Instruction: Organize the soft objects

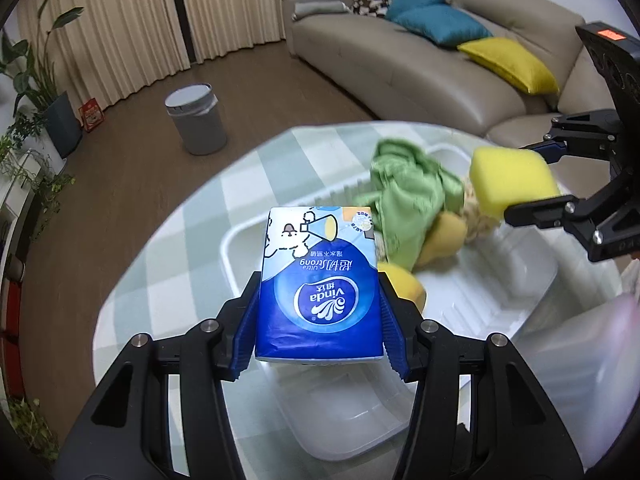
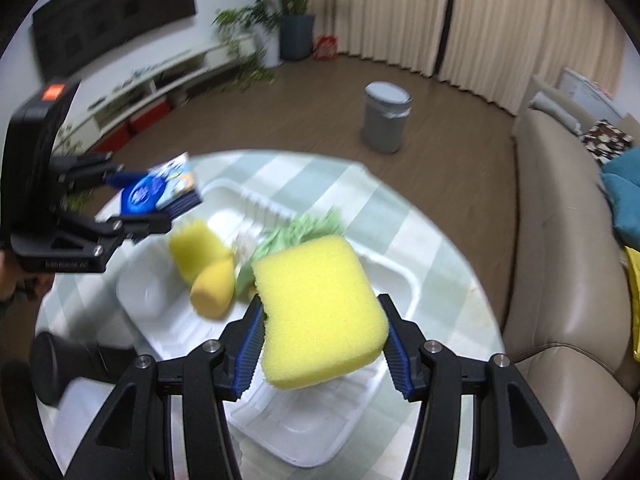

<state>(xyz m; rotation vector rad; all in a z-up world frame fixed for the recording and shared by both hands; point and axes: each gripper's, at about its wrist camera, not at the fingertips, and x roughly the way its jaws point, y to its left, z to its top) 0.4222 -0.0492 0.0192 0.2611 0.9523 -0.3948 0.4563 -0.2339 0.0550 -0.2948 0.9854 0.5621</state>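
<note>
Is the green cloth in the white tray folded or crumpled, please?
Crumpled: the green cloth lies bunched in uneven folds inside the white tray.

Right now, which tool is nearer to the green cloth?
Right. The right tool, gripping the yellow sponge, is just beside the green cloth; the left tool is further back.

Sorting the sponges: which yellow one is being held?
The rectangular yellow sponge, clamped in the right claw above the white tray; the two rounder yellow ones lie in the tray.
</note>
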